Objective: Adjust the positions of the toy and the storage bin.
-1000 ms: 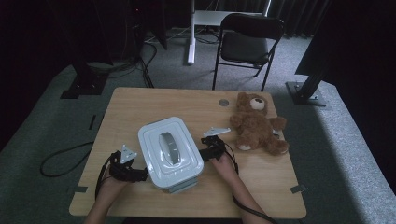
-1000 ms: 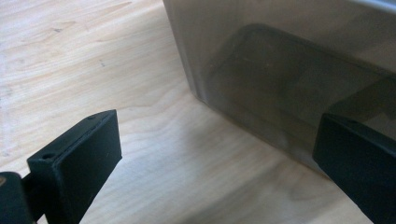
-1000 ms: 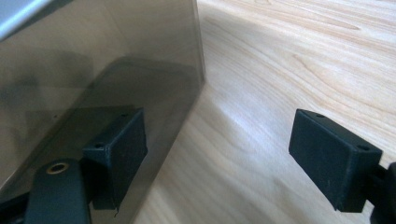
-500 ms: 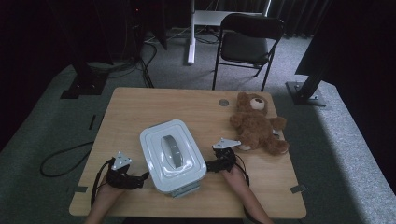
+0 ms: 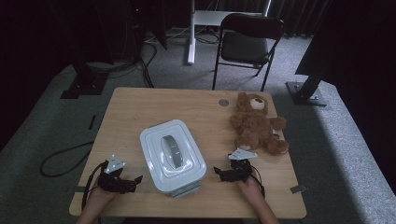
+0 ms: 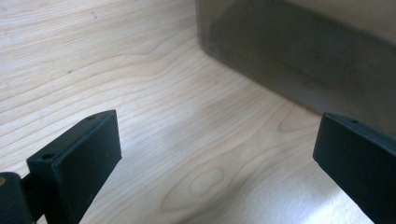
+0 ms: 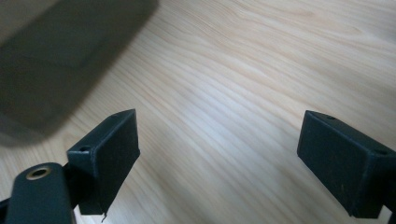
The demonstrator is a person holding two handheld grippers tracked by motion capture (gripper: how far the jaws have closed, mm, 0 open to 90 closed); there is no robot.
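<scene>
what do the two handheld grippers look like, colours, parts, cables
Both the left gripper and the right gripper are black, each topped by a light grey three-cornered plate and trailing a black cable. Each has two blocky matte black jaws with small round holes; a brass-coloured ring sits beside one right jaw. No sleeves show.

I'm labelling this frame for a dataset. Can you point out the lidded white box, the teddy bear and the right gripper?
Lidded white box (image 5: 173,156): high view, on the grey handle in the middle of its lid.
Teddy bear (image 5: 254,126): high view, on its belly.
Right gripper (image 5: 218,173): high view, between its open jaw tips.
</scene>
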